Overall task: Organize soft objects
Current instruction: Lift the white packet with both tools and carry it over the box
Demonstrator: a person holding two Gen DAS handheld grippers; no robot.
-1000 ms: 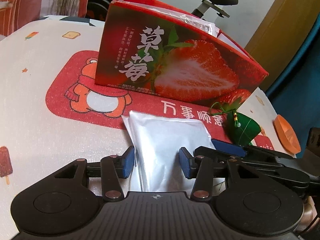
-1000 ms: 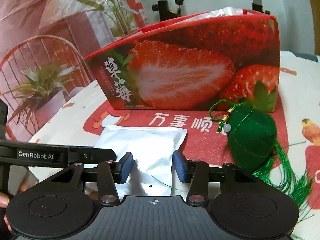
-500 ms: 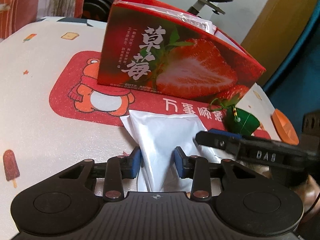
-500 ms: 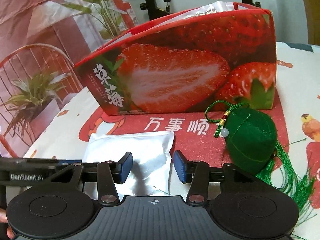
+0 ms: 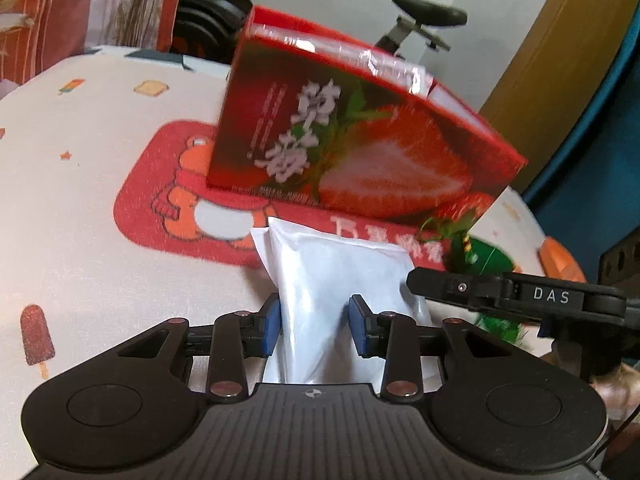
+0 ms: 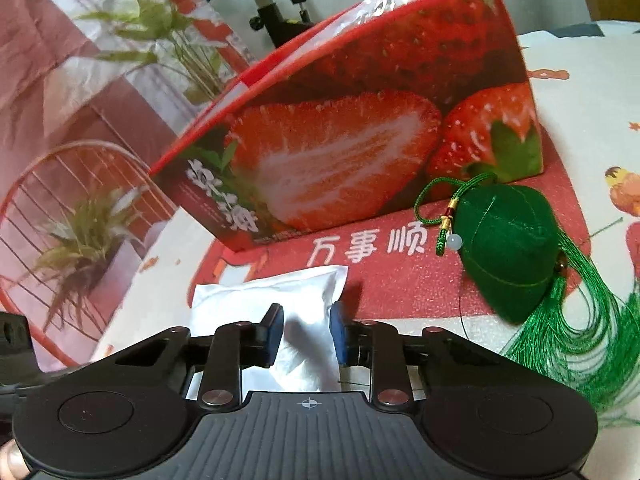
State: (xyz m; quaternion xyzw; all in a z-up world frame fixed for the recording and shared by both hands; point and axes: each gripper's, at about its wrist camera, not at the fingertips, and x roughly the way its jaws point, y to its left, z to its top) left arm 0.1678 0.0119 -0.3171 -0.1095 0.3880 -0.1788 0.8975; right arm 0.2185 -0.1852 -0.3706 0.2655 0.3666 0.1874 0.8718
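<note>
White foil pouch [image 5: 340, 280] pinched by left tongs [image 5: 316, 326], right tongs [image 6: 306, 332] closing on its other end, presumably for a two-handed lift into strawberry box [image 6: 360, 140].

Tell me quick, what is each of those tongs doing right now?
Left tongs: shut on the white pouch.
Right tongs: closing, with the white pouch between the pads and pressed by them.

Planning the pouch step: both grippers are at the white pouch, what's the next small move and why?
Probably lift it together toward the strawberry box. The left gripper pinches the white pouch, the right gripper is closing on its other end, and the box's top looks open.
</note>
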